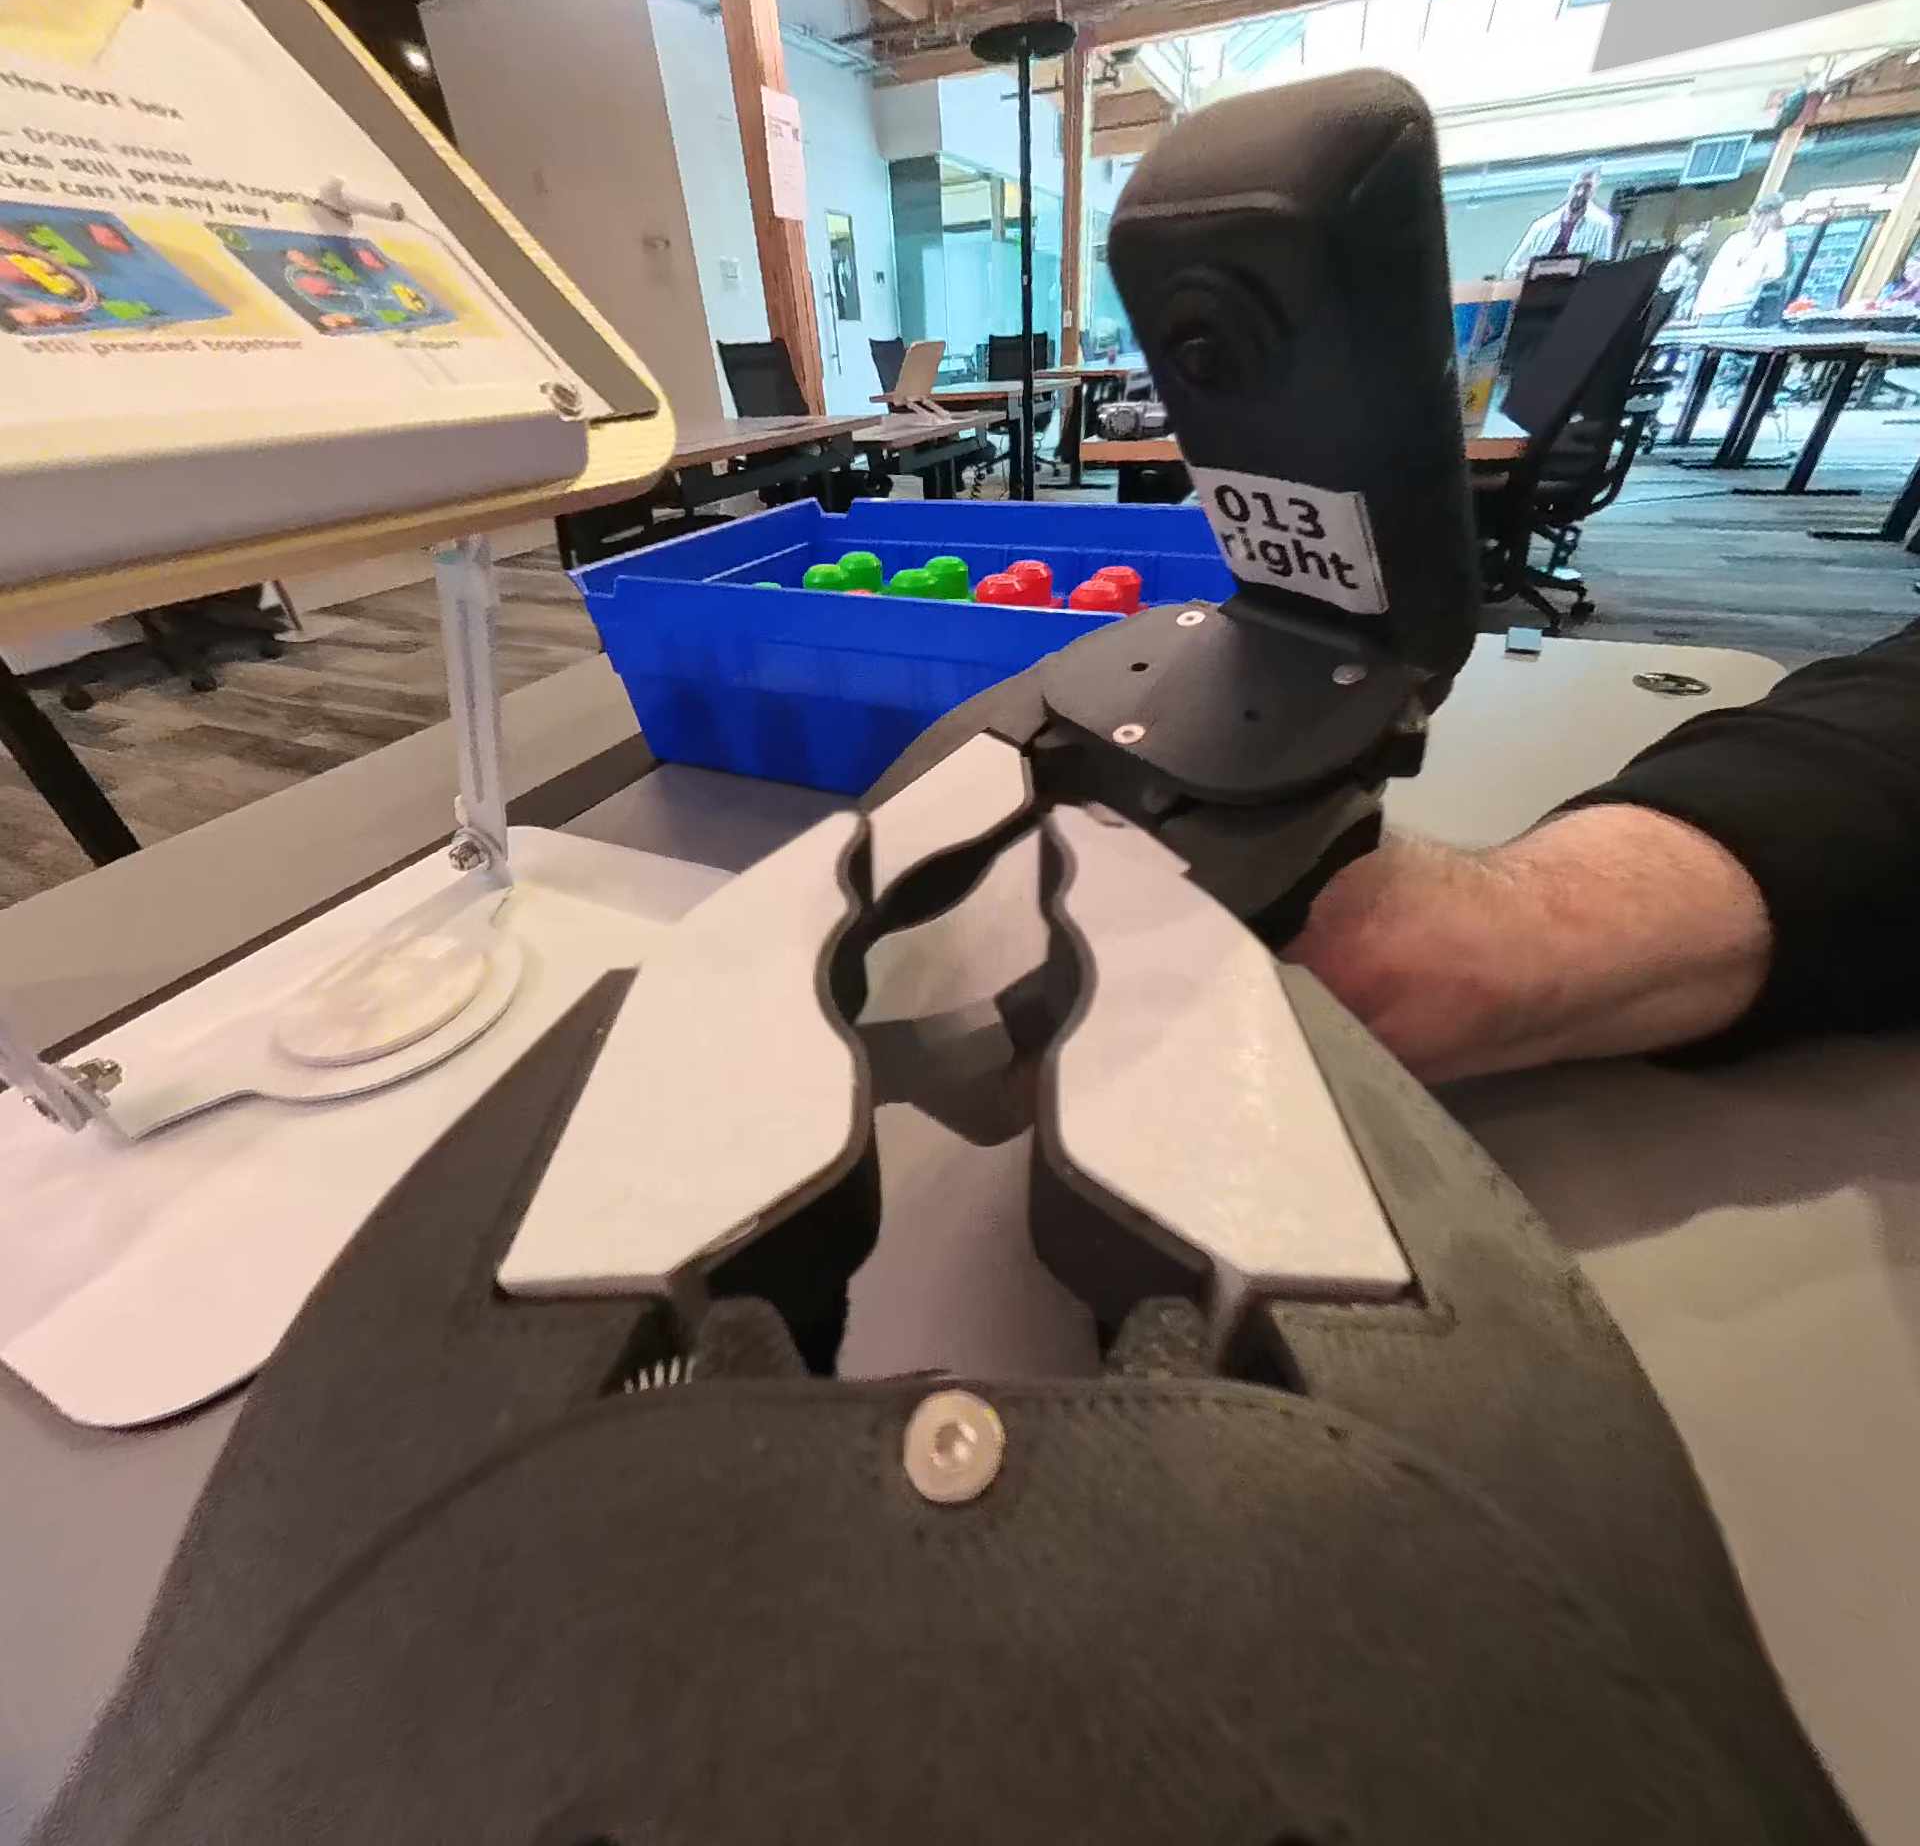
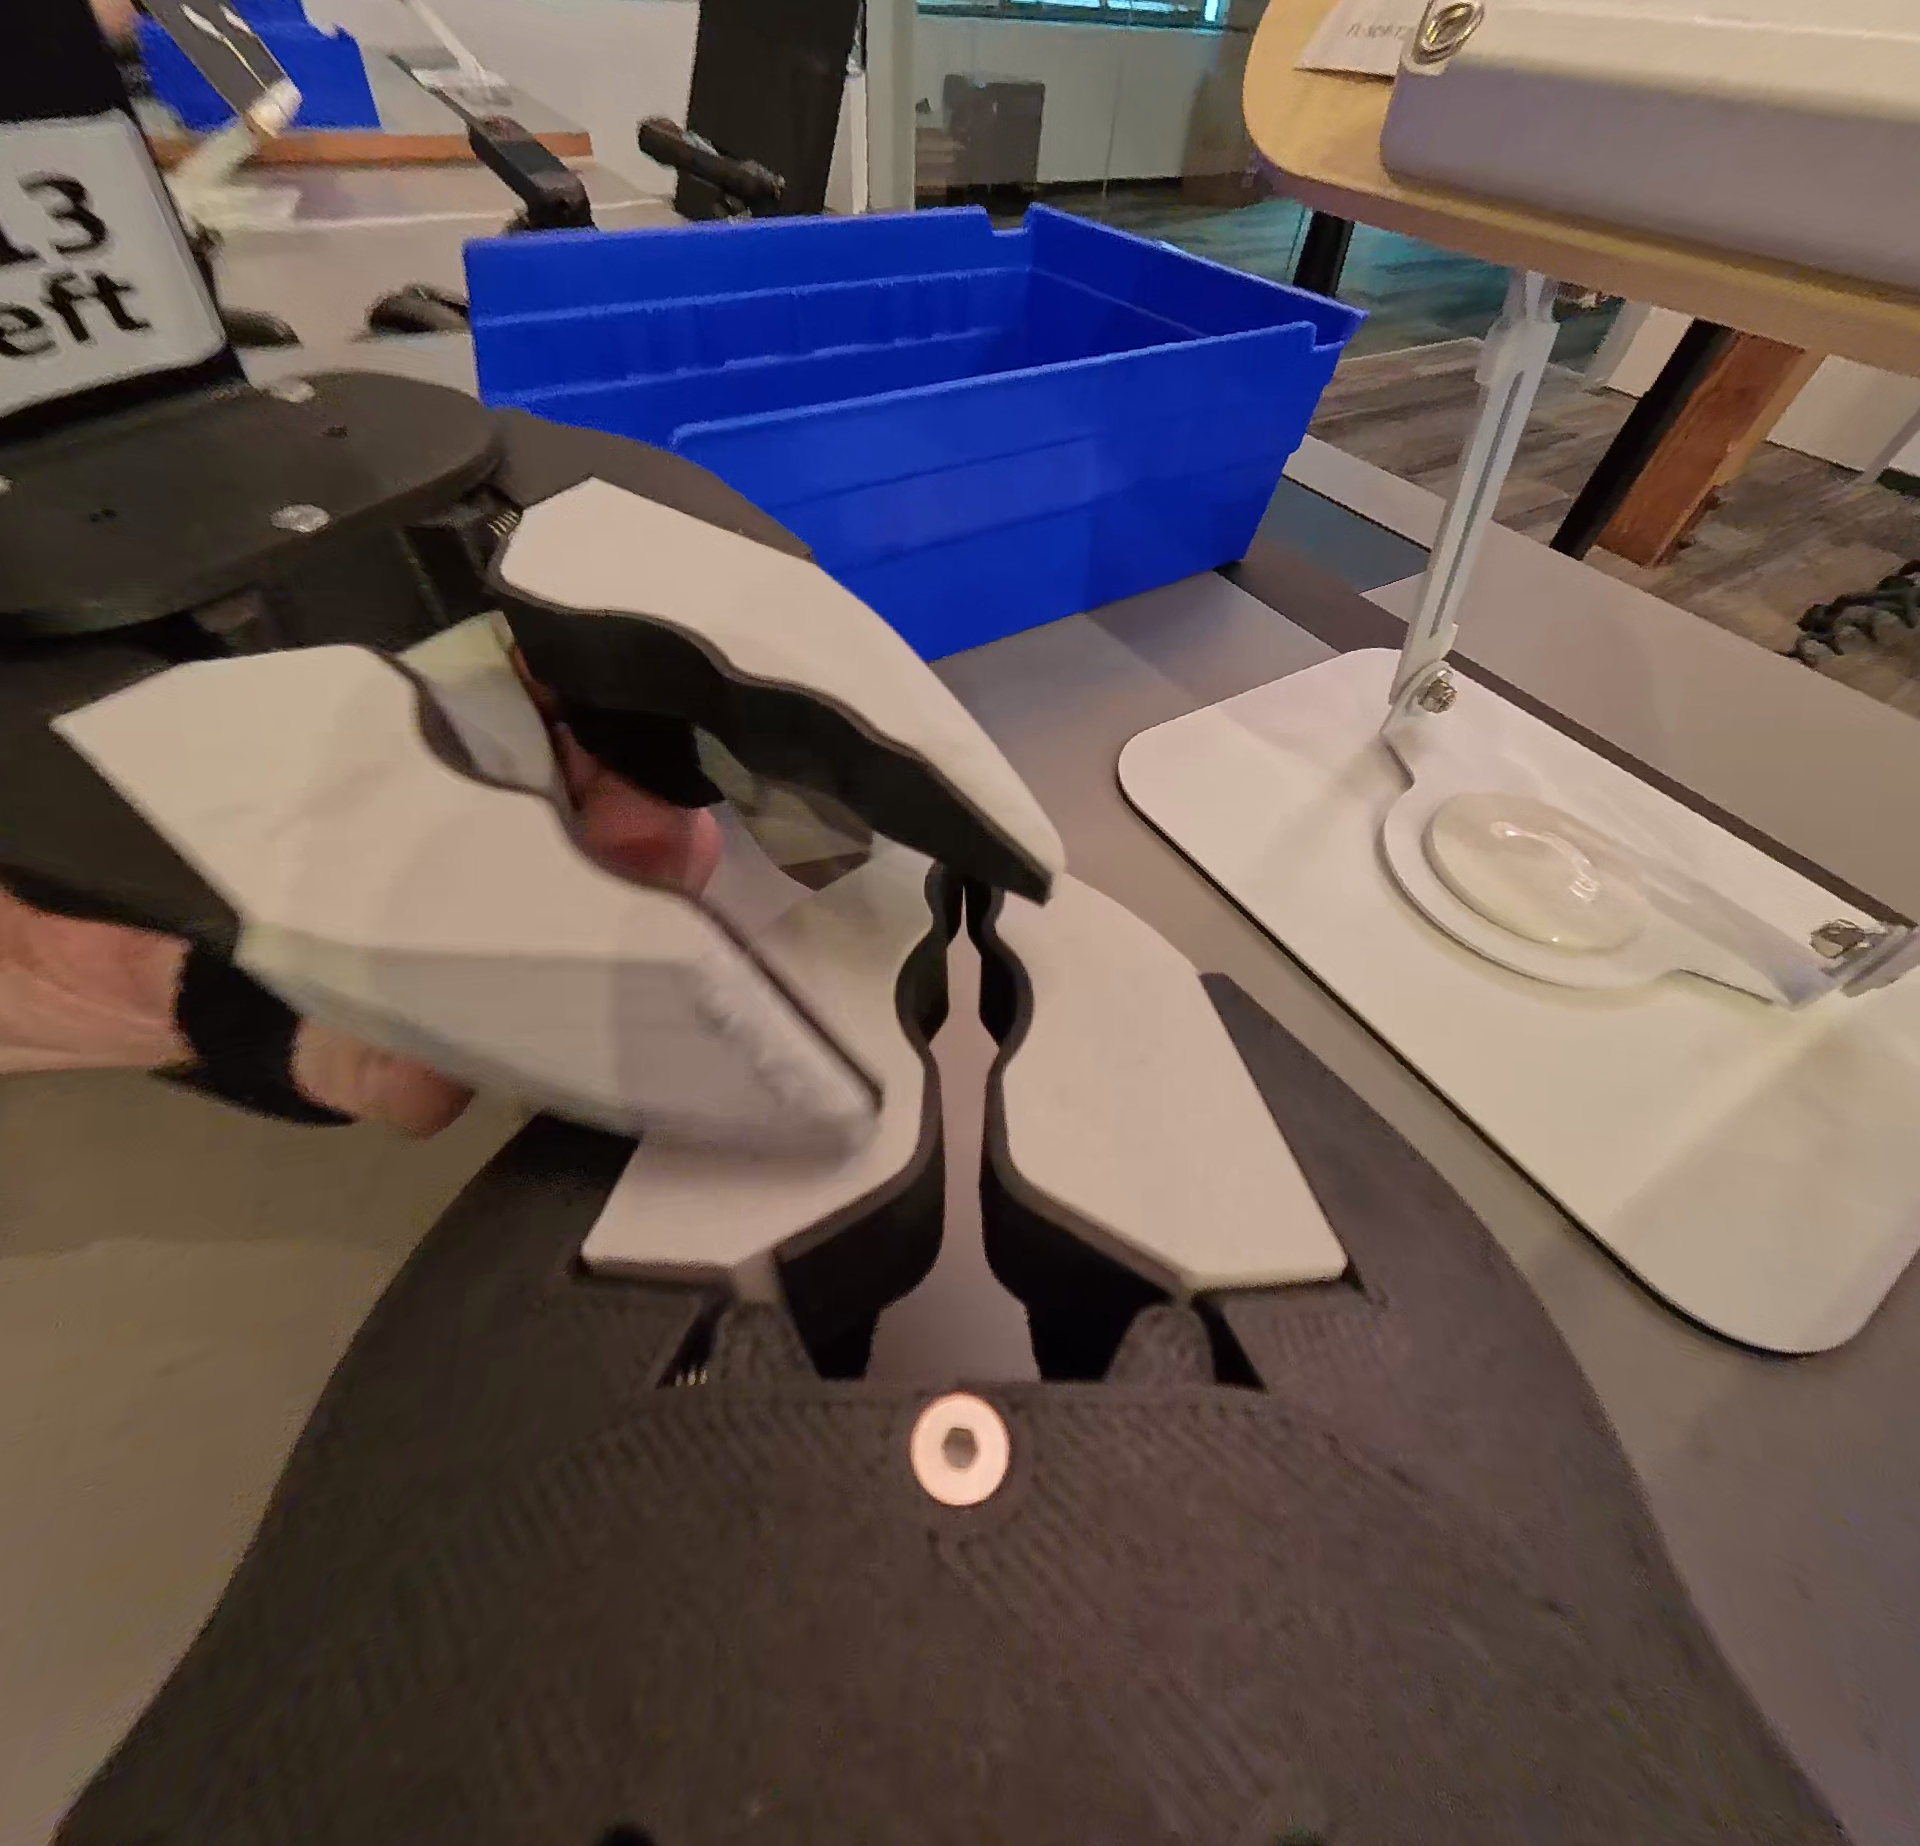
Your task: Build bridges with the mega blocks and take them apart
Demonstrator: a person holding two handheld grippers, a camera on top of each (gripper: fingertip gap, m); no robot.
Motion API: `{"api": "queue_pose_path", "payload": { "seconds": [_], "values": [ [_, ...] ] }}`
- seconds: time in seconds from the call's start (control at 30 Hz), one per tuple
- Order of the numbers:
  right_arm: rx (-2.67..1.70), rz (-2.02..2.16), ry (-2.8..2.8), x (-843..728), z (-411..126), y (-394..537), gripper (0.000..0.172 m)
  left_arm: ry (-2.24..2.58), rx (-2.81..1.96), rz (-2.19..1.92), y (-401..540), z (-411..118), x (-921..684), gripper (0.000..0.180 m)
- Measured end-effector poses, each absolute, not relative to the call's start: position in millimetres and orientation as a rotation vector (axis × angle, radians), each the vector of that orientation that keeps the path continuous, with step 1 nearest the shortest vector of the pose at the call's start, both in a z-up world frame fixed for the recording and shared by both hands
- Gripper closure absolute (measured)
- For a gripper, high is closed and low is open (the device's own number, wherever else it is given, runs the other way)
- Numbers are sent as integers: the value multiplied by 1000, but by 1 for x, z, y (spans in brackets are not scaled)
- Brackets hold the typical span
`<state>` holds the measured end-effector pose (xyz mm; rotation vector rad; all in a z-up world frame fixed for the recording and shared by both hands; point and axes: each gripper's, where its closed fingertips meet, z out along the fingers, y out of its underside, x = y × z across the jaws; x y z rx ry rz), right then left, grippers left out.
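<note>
- The chunky plastic mega blocks, green ones and red ones, lie heaped in a deep blue plastic bin that stands on the grey tabletop ahead of your left claw, well beyond its tips.
- Your left claw is spread: its two grey-faced fingers stand apart and nothing sits between them but bare tabletop and the tip of the other claw.
- Your right claw is pressed together, its wavy black edges meeting at the tips, and it grips nothing.
- The two claws cross just above the tabletop: seen from the right wrist, the left claw comes in from the left and its upper finger lies over the right claw's tips.
- Ahead of the right claw stands a second deep blue plastic bin; what shows of its inside holds no blocks.
- To the right of the right claw, a white flat stand base rests on the tabletop and carries a slanted instruction board on a thin metal strut.
- To the left of the left claw, a like white base holds another tilted printed board.
- Your bare forearm in a black sleeve rests to the right of the left claw, behind the right claw's black body.
</note>
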<state>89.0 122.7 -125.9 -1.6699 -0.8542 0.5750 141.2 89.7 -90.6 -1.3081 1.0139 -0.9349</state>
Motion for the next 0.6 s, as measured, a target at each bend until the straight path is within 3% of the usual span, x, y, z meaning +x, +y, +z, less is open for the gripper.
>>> {"api": "queue_pose_path", "payload": {
  "seconds": [0.07, 0.1, 0.13, 0.27, 0.37, 0.47, 0.6],
  "values": [
    [-1667, 540, -865, 90, -127, 124, 172, 1000, -1303, -948, 88, -89, 144, 139],
    [-1662, 548, -878, 89, -127, 123, 172, 971, -1315, -961, 89, -88, 143, 119],
    [-1659, 563, -888, 87, -127, 121, 172, 946, -1328, -974, 91, -88, 143, 113],
    [-1625, 590, -912, 82, -122, 116, 172, 926, -1368, -1084, 92, -90, 143, 104],
    [-1624, 585, -928, 82, -125, 117, 172, 928, -1397, -1063, 94, -93, 142, 109],
    [-1620, 560, -928, 83, -126, 117, 172, 937, -1381, -1015, 97, -93, 132, 135],
    [-1630, 541, -904, 92, -126, 123, 172, 926, -1332, -965, 96, -85, 119, 154]
  ]
}}
